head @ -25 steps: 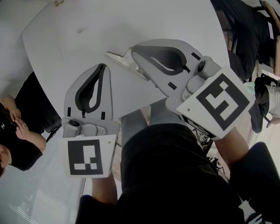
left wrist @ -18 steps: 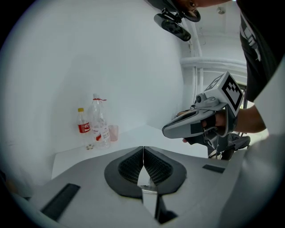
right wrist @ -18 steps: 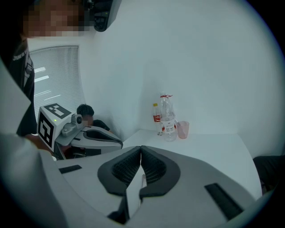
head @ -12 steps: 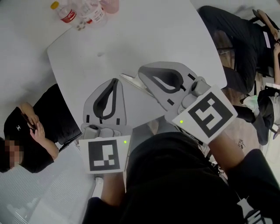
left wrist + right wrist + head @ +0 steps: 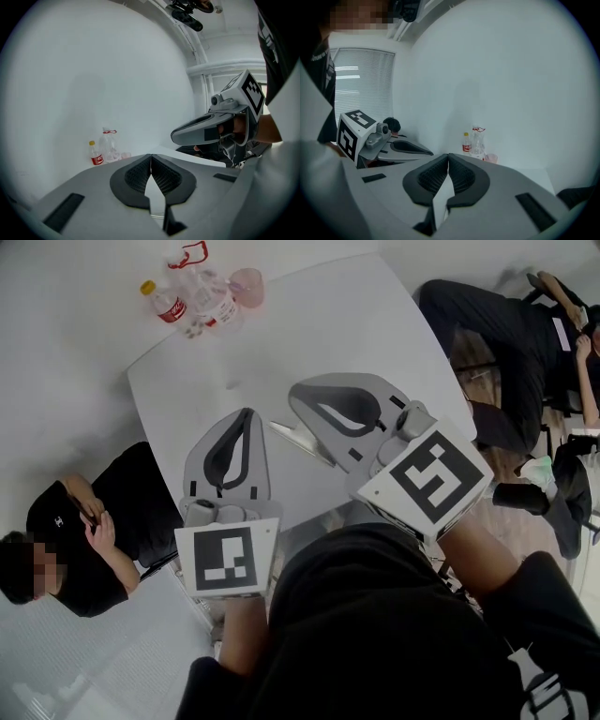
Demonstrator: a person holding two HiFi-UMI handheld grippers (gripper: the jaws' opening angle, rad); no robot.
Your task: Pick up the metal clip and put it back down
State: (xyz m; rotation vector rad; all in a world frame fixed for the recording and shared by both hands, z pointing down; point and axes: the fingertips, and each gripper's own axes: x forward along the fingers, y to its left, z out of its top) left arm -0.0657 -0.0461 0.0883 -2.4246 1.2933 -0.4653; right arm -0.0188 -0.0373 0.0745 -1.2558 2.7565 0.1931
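My left gripper [image 5: 151,158] and right gripper [image 5: 448,158] both have their fingers pressed together on nothing, clear above the table [image 5: 328,324]. The clip [image 5: 302,442] lies on the table at the centre of the head view, partly under the right gripper's lower edge, so I judge it either set back down or not yet picked. A pick would need the right fingers spread and lowered onto the clip, well short of the bottles [image 5: 192,301] at upper left.

White round-cornered table [image 5: 309,324]: small red-label cola bottle [image 5: 167,306], clear plastic bottle [image 5: 211,298] just beside it, pink cup [image 5: 247,287] near.
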